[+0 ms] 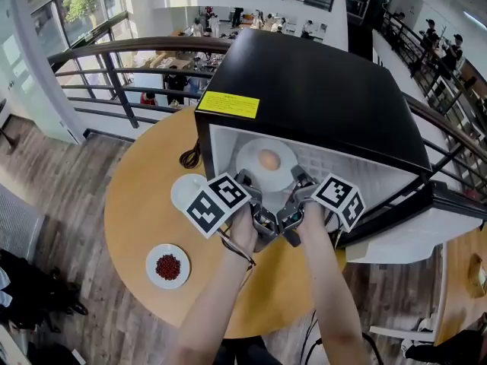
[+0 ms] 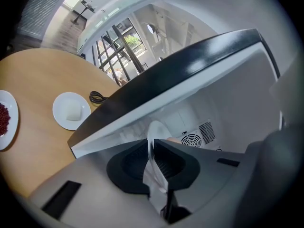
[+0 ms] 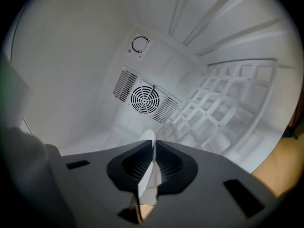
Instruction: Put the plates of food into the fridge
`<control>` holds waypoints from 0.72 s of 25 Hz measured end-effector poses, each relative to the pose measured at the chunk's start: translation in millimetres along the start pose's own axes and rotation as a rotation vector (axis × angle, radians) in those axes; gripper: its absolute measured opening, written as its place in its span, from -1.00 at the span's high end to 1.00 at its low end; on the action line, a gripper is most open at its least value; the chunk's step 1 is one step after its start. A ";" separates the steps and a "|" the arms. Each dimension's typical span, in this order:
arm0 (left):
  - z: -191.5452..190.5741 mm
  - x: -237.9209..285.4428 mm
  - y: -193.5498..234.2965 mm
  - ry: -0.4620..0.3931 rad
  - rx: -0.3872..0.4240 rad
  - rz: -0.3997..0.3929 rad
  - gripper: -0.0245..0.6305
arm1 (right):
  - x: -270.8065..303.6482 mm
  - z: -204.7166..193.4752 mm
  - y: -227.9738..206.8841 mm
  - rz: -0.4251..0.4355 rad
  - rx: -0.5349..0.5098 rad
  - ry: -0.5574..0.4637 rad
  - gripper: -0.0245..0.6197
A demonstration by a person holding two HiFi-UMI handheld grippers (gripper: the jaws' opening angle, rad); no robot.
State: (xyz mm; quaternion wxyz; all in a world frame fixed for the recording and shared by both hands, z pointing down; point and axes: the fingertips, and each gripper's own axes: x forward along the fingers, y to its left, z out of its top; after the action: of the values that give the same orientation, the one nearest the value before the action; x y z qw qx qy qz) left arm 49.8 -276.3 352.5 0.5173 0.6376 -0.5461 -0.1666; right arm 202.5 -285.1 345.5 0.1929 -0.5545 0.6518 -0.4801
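A white plate (image 1: 259, 175) with a pale brown egg-shaped food (image 1: 268, 159) sits in the mouth of the open fridge (image 1: 319, 90). My left gripper (image 1: 249, 184) is shut on the plate's near left rim, and my right gripper (image 1: 298, 181) is shut on its near right rim. In the left gripper view the plate edge (image 2: 154, 136) stands thin between the jaws of that gripper (image 2: 153, 148). The right gripper view shows the same plate rim (image 3: 148, 139) pinched in my right gripper (image 3: 153, 151), with the fridge's white inside and fan grille (image 3: 143, 99) behind.
Two more plates lie on the round wooden table (image 1: 137, 204): one with a white piece (image 1: 186, 190), one with red beans (image 1: 167, 266). The fridge door (image 1: 411, 238) hangs open at the right. A black cable (image 1: 190, 157) coils by the fridge. A railing (image 1: 114, 59) runs behind.
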 end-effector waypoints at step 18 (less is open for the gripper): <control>7.3 13.9 13.4 0.023 0.043 0.120 0.83 | 27.5 -8.9 -5.2 -0.181 -0.249 0.199 0.83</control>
State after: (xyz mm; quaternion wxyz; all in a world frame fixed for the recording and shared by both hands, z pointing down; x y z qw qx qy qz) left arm 42.0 -290.1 365.7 0.5188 0.6166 -0.5807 -0.1159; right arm 189.7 -306.0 361.8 0.0134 -0.5802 0.6695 -0.4636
